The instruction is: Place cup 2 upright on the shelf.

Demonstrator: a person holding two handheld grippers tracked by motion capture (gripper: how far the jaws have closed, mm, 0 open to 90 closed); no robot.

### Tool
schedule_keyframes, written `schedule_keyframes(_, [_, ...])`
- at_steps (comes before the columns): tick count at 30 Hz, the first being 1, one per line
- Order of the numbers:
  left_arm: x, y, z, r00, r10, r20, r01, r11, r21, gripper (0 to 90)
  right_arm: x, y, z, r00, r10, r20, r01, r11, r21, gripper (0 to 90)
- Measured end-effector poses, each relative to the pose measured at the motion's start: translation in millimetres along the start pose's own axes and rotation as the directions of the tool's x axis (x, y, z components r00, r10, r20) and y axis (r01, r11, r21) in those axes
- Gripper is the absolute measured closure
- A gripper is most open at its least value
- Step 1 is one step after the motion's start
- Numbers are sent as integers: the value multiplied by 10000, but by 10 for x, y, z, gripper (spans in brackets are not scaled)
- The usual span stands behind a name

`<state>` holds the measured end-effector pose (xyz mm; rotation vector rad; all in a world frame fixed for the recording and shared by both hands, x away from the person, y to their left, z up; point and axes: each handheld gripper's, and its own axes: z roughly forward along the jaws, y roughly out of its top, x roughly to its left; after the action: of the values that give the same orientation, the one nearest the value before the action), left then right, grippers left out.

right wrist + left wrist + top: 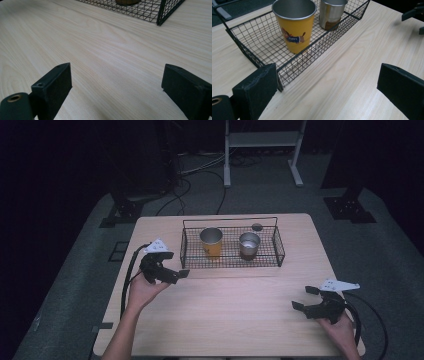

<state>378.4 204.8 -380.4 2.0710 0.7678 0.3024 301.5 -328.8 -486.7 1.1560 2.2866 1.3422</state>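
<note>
Black wire forms one long basket (278, 251) on the pale wooden table (235, 315) in the high view, its long axis running across the table from left to right. Two cups stand upright inside it, mouths up: one yellow cup (211, 242) toward the left and one steel cup (249, 245) to its right, apart. The left gripper (181, 272) sits just beside the basket's left front corner, jaws apart and empty, pointing right. The right gripper (304, 298) rests near the table's right front edge, well apart from the basket.

Seen from the left gripper view, the yellow cup (295, 25) stands nearest, the steel cup (332, 12) behind it, the basket (322, 43) running diagonally away.

Along the right gripper view, the wide-spread jaws hold nothing over bare wood, and a basket corner (162, 12) shows at the top.
</note>
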Motion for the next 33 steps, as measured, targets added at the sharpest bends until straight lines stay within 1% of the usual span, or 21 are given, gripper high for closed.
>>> schedule_keyframes(15, [-2, -243, -103, 9994, -311, -166, 309, 9994, -124, 23, 13, -1, 13, 10000, -3, 24, 3, 10000, 63, 85])
schedule_keyframes(25, [-20, -362, -149, 9989, -395, -265, 391, 9991, -169, 23, 5, -9, 9, 10000, -15, 37, 15, 10000, 61, 85])
schedule_keyframes(33, [-18, -509, -183, 9974, -633, -339, 624, 9977, -254, 23, 8, -13, 15, 10000, -4, 39, 4, 10000, 97, 85])
